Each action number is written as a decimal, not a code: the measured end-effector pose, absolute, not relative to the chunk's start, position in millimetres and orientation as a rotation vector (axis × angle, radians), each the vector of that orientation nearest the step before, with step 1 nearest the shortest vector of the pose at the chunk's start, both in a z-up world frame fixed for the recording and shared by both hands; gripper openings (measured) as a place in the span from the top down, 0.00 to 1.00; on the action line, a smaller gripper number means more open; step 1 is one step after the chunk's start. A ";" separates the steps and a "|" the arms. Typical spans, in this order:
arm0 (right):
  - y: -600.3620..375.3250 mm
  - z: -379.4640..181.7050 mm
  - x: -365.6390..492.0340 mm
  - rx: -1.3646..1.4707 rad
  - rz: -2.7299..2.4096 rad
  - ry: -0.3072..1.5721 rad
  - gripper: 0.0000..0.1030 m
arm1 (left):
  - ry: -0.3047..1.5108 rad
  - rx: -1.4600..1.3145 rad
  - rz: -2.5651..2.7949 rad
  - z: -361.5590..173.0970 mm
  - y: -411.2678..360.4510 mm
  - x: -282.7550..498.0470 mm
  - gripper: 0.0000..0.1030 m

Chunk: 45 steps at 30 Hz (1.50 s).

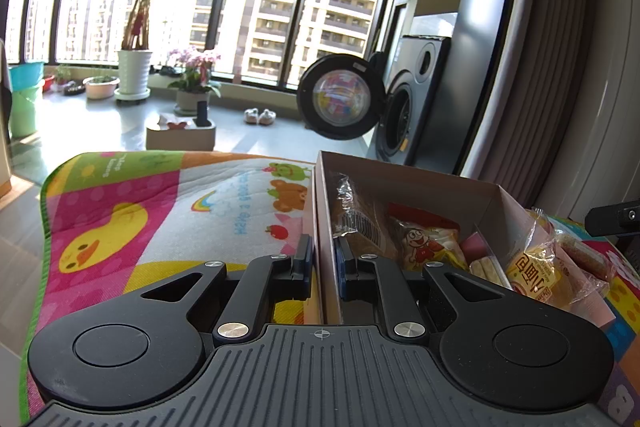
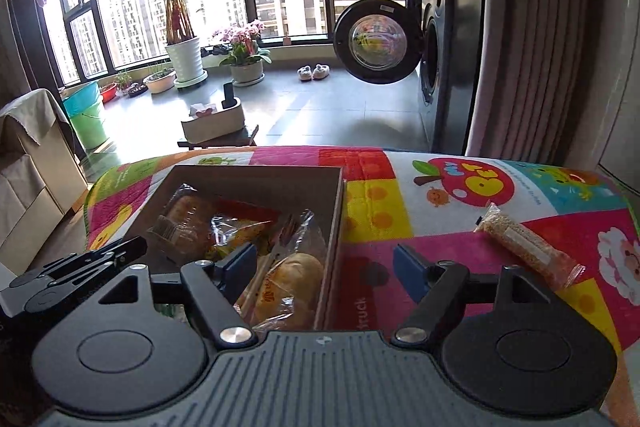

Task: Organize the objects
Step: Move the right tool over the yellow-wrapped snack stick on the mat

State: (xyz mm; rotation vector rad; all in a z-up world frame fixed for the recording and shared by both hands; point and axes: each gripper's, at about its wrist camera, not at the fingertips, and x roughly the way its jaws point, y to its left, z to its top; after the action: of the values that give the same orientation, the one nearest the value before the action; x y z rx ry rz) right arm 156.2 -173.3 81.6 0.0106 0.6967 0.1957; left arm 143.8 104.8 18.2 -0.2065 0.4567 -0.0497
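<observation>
Your left gripper (image 1: pixel 323 263) sits low and level over the play mat (image 1: pixel 120 211), its fingers pinched on the left wall of the cardboard box (image 1: pixel 324 227), one pad outside and one inside. Your right gripper (image 2: pixel 324 259) hangs with its fingers wide apart, straddling the box's right wall (image 2: pixel 334 227) without touching it. The box holds wrapped snacks, among them a bread roll (image 2: pixel 294 279). A cereal bar (image 2: pixel 528 247) lies on the mat to the right, well apart from the box.
</observation>
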 end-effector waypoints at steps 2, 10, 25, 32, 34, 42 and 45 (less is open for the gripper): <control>-190.4 78.7 162.7 -0.036 0.128 0.686 0.20 | 0.457 -0.206 -0.049 18.2 104.4 143.2 0.87; -323.2 46.6 234.0 0.110 -0.236 0.744 0.17 | 0.458 -0.204 -0.049 18.1 104.3 143.4 0.87; -341.5 35.2 231.4 0.441 0.004 0.759 0.34 | 0.468 -0.195 -0.046 18.3 107.1 144.3 0.87; -314.2 18.6 258.2 0.186 -0.045 0.785 0.26 | 0.467 -0.195 -0.046 18.2 107.6 144.8 0.86; -321.7 11.4 255.3 0.272 0.004 0.820 0.25 | 0.468 -0.195 -0.046 18.3 106.8 144.8 0.86; -310.9 -0.7 222.0 0.376 0.172 0.931 0.19 | 0.467 -0.192 -0.044 18.3 107.6 144.8 0.87; -297.9 -1.4 212.9 0.393 0.207 0.942 0.23 | 0.467 -0.192 -0.045 18.4 107.0 144.8 0.87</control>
State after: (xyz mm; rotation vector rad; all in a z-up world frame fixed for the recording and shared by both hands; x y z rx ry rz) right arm 212.9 -297.9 -1.4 0.3926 0.9418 0.2068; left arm 144.8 107.0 18.4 -0.1924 0.4672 -0.0446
